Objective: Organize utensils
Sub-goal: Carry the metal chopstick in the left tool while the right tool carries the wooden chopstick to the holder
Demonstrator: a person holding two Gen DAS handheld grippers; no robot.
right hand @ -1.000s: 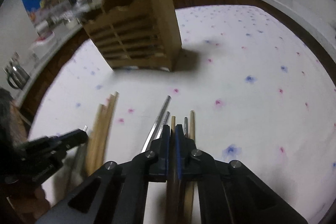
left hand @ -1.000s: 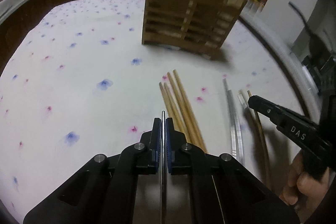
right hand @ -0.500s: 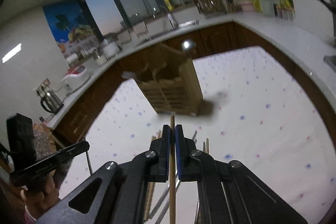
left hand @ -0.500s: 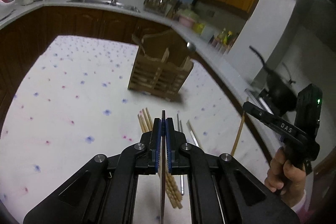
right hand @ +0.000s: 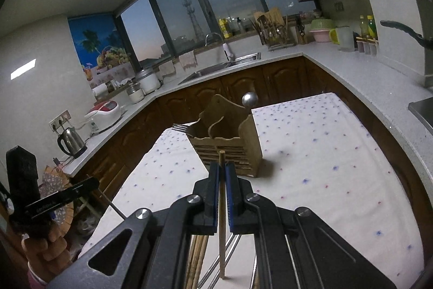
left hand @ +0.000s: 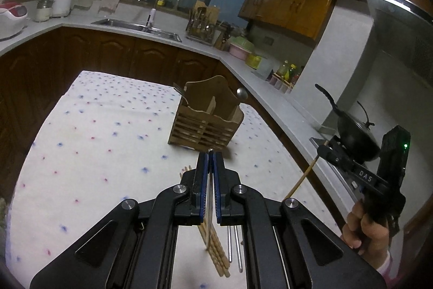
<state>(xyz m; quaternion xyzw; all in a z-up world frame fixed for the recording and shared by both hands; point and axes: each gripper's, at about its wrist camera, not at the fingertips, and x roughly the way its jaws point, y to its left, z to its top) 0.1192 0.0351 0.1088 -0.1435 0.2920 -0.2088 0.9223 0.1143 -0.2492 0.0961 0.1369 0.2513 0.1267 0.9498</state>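
Observation:
A wooden slatted utensil holder (left hand: 207,123) (right hand: 228,140) stands on the flowered tablecloth, with a fork (right hand: 180,128) and a spoon (right hand: 249,99) in it. My left gripper (left hand: 210,153) is shut on a metal chopstick (left hand: 209,210), lifted high above the table. My right gripper (right hand: 222,163) is shut on a wooden chopstick (right hand: 222,224), also lifted; it shows in the left wrist view (left hand: 326,151). Several wooden chopsticks (left hand: 216,248) and metal chopsticks (left hand: 235,248) lie on the cloth below.
The table's tablecloth (left hand: 94,142) is ringed by a counter with a sink (left hand: 138,27), a black wok (left hand: 354,137), a kettle (right hand: 71,142) and jars. Dark cabinets stand behind the table.
Both grippers have risen from the table, each with a chopstick shut in its jaws, and now look level toward the holder from farther back.

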